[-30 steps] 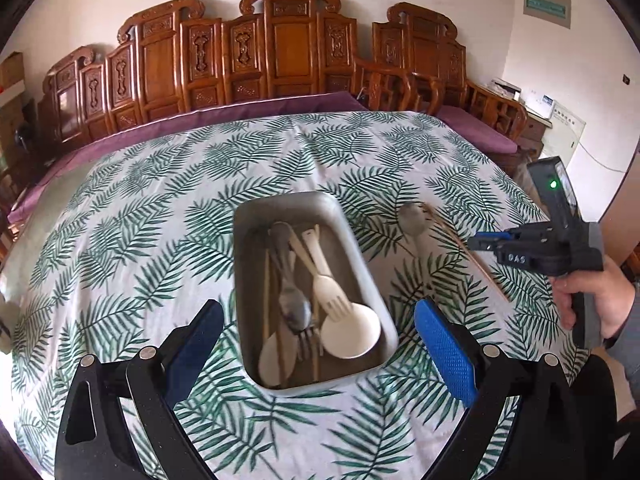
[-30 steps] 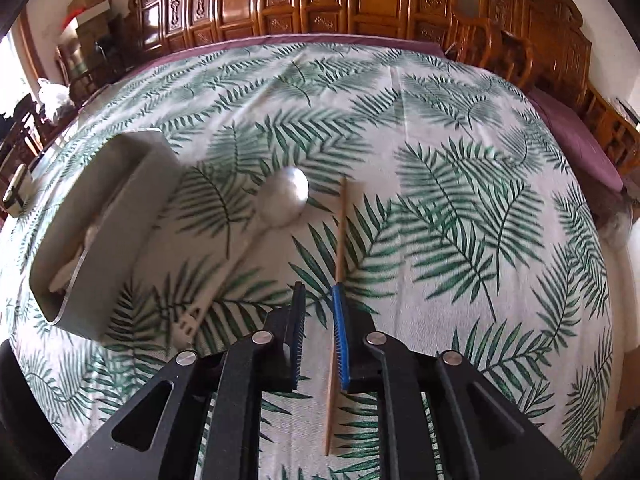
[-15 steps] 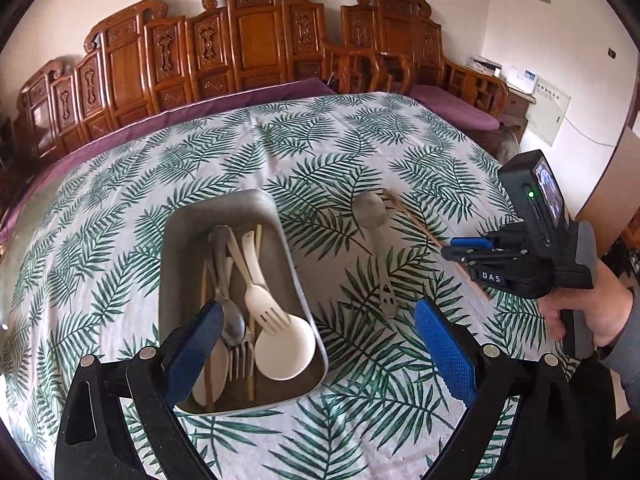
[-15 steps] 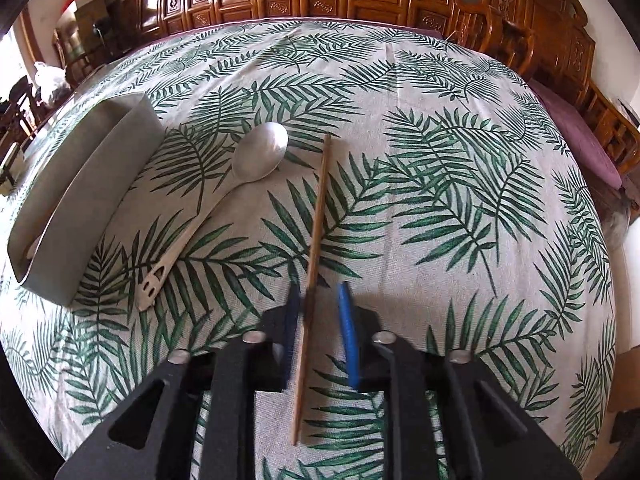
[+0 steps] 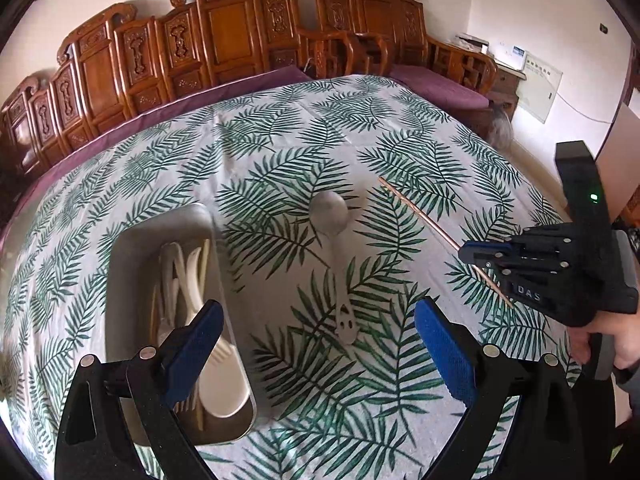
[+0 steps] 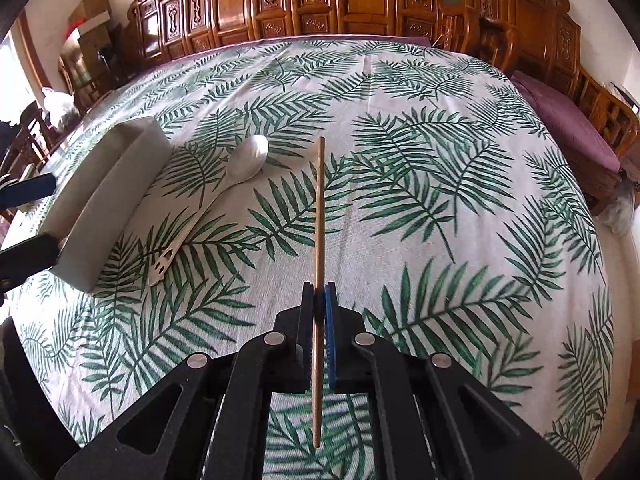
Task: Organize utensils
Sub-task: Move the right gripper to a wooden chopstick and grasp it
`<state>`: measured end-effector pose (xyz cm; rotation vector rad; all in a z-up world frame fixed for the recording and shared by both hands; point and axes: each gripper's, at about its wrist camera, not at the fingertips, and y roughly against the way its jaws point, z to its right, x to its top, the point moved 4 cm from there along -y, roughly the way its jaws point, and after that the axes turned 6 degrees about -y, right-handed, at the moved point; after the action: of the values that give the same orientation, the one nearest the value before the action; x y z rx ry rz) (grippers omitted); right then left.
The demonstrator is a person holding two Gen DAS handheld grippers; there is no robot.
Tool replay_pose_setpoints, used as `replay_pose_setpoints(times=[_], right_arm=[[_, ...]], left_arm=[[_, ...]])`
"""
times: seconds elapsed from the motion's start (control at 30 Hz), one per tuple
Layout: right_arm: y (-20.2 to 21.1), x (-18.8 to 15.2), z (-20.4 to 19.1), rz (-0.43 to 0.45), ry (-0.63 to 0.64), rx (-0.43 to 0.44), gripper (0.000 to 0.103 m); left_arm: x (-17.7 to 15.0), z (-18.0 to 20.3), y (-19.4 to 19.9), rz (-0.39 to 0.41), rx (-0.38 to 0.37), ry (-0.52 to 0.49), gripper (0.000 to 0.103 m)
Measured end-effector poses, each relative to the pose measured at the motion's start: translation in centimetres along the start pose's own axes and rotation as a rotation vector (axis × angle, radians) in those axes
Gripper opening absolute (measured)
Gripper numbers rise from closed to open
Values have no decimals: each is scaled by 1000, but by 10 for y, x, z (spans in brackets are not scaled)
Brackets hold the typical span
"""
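My right gripper [image 6: 319,292] is shut on a wooden chopstick [image 6: 319,208] and holds it just above the leaf-print cloth; it also shows in the left wrist view [image 5: 466,250], with the chopstick [image 5: 420,216] slanting through it. A pale spoon [image 6: 224,188] lies on the cloth left of the chopstick, seen too in the left wrist view [image 5: 334,240]. A grey metal tray [image 5: 120,280] holds several pale and metal utensils. My left gripper [image 5: 316,344] is open and empty, hovering above the tray's right edge and the spoon's handle.
The table carries a green leaf-print cloth [image 6: 440,200]. Carved wooden benches [image 5: 224,32] with purple cushions line the far side and right. The tray's outer wall [image 6: 108,196] stands at the left in the right wrist view.
My right gripper closed on the chopstick, which was loose between the fingers before, and raised it off the cloth. My left gripper shifted right, away from above the tray toward the spoon.
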<state>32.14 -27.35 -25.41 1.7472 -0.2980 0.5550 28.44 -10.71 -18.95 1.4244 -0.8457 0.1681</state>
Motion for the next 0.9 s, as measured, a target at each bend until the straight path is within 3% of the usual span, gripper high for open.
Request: replay_pose_setpoints(times=[0.17,0.4,0.47,0.53,0.9], right_arm=[[11,0,4,18,-5,9,6],[13,2,16,21,-47,35,6],[13,3,19,22,-51,36,6],[13,3,20,22,-54,36,6],[10,3,21,15,-66,47,6]], left_arm=[[13,11,-16,-27,-13,-13,89],[26,13,-55,-113,-35,0,62],[29,12,-68,-140,-35,6,60],[33,11,-80,-166,-31,11,49],[36,-1,-117,-260,3,43,26]])
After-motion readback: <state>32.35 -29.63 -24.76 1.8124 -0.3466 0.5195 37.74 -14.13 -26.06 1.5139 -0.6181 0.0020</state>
